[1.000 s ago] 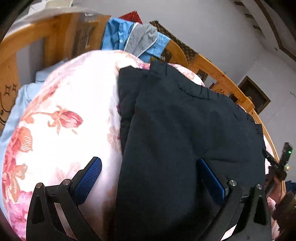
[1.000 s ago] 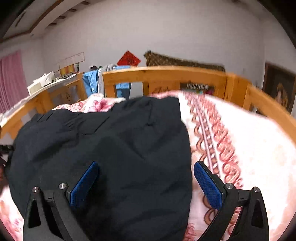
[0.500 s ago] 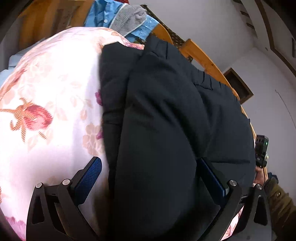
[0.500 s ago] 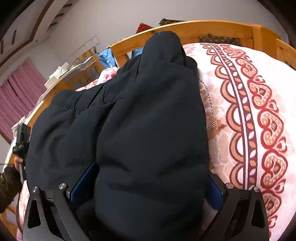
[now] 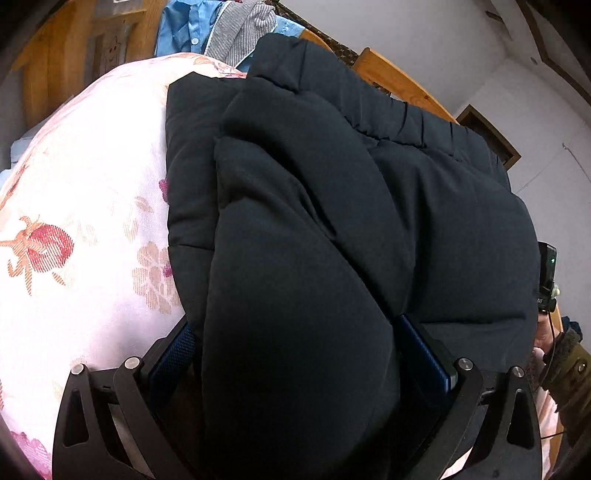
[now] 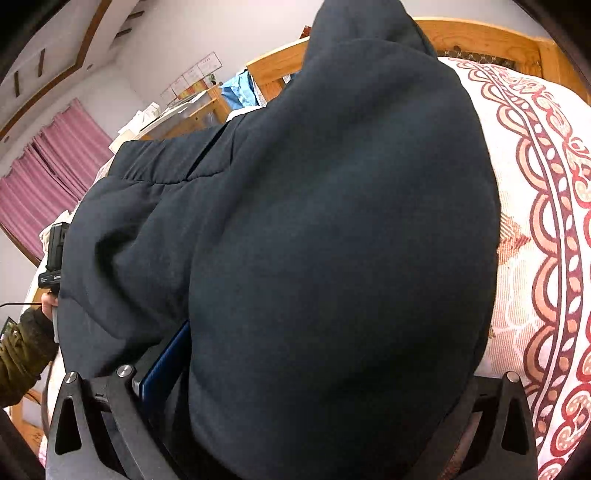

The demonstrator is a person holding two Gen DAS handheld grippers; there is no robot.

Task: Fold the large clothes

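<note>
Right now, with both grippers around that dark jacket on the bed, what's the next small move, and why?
Probably close both grippers fully, then lift. The dark jacket already bulges between the left gripper fingers and the right gripper fingers, but both look only partly closed around it.

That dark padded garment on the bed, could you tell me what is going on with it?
A person is folding the dark padded garment on a floral bedspread using two handheld grippers. A thick fold of it bulges between the fingers of the left gripper and another fills the right gripper, whose right finger is hidden under the cloth. A blue shirt hangs on the wooden bed frame behind.
</note>
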